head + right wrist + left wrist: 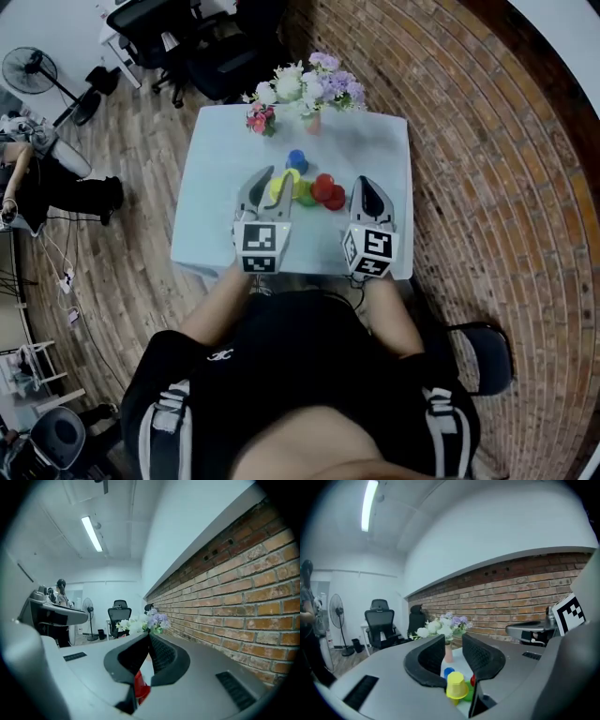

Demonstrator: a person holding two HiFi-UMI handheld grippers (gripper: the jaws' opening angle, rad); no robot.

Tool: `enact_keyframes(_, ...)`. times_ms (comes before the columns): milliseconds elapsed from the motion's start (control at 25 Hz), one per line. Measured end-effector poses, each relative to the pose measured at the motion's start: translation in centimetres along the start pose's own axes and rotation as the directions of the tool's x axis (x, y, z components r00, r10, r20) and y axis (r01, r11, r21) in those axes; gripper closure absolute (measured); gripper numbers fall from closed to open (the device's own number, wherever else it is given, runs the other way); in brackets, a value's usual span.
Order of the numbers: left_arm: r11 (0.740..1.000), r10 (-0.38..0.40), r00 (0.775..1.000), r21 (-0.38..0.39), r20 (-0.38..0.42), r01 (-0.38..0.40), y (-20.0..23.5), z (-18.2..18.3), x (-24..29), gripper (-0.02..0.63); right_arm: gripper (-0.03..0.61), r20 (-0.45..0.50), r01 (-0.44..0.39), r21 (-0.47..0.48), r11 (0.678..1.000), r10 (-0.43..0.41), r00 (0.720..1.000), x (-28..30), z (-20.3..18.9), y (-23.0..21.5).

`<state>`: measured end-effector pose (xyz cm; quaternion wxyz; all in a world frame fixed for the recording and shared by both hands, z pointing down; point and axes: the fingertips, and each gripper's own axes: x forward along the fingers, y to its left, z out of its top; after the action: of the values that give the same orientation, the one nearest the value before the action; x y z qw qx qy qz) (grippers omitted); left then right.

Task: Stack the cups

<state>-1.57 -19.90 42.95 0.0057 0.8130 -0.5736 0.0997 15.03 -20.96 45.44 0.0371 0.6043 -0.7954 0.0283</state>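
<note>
Head view: a white table (216, 187) stands against a brick wall (487, 187), with flowers (305, 89) at its far edge. The blue cup (297, 160), yellow cup (281, 184), green cup (303, 194) and red cup (328, 192) are grouped at the table centre. The left gripper (275, 183) and right gripper (366, 183) are over the near half.

Left gripper view: the fingers of the left gripper (453, 639) stand apart, gripping nothing. The inverted yellow cup (457, 685) shows low in the gap.

Right gripper view: the fingers of the right gripper (149, 635) are closed tip to tip. The red cup (140, 686) shows below them.
</note>
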Motion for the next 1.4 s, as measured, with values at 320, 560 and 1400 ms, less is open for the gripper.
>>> enact_keyframes(320, 0.994, 0.092, 0.996, -0.050, 0.009, -0.092, 7.2, -0.9, -3.9, 0.609, 0.578, 0.073, -0.031, 0.008, 1.000, 0.030, 0.997, 1.2, 3.6, 4.4)
enact_keyframes(560, 0.995, 0.092, 0.994, -0.045, 0.059, -0.089, 10.1, 0.1, -5.3, 0.609, 0.578, 0.089, -0.030, 0.002, 1.000, 0.029, 0.996, 1.5, 4.7, 6.6)
enact_keyframes(1400, 0.949, -0.303, 0.953, -0.095, 0.007, 0.302, 13.9, -4.6, -1.4, 0.343, 0.578, 0.022, 0.123, 0.012, 0.992, -0.123, 0.992, -0.1, 2.8, 7.2)
